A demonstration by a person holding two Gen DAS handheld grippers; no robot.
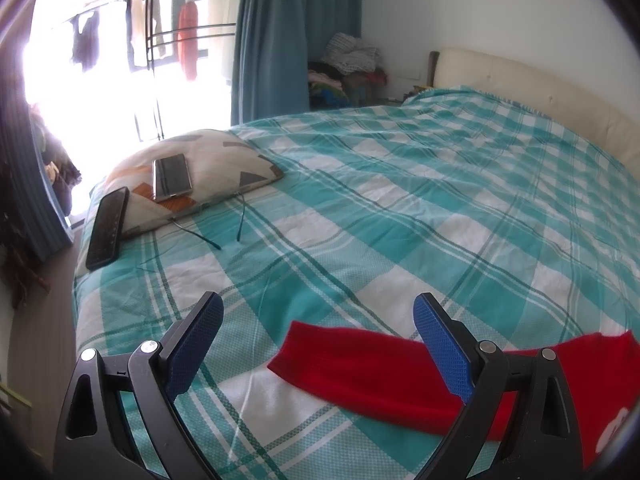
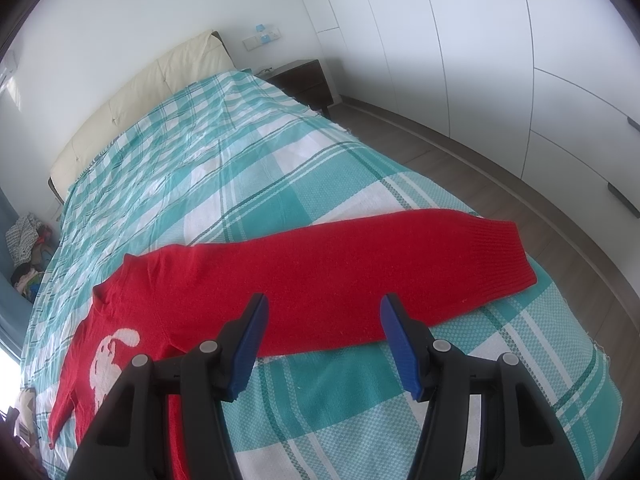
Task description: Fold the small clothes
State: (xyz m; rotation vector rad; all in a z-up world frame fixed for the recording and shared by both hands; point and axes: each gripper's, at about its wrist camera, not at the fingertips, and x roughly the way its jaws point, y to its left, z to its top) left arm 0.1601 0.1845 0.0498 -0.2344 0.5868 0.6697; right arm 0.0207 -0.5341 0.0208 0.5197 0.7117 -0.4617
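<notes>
The bed point(image 2: 304, 184) could give trouble: its loose checked cover may be pinched up with the knit. The red sweater point(image 2: 224, 292) lies flat near the foot edge, one sleeve reaching toward the side edge. The left gripper point(image 1: 318, 344) hovers wide above the other sleeve; the right gripper point(image 2: 324, 340), half-spread and empty, hangs over its sleeve.

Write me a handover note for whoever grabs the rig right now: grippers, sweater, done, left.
Left gripper: open, empty, above one sleeve's cuff end.
Right gripper: open, empty, above the other sleeve.
Red sweater: lying flat on the checked bedspread, both sleeves spread out sideways, white figure facing up.
Done: sweater laid out; no fold visible.
Left: fold sleeves in, then the body.
Note: two phones on the pillow, apart from the sweater.
</notes>
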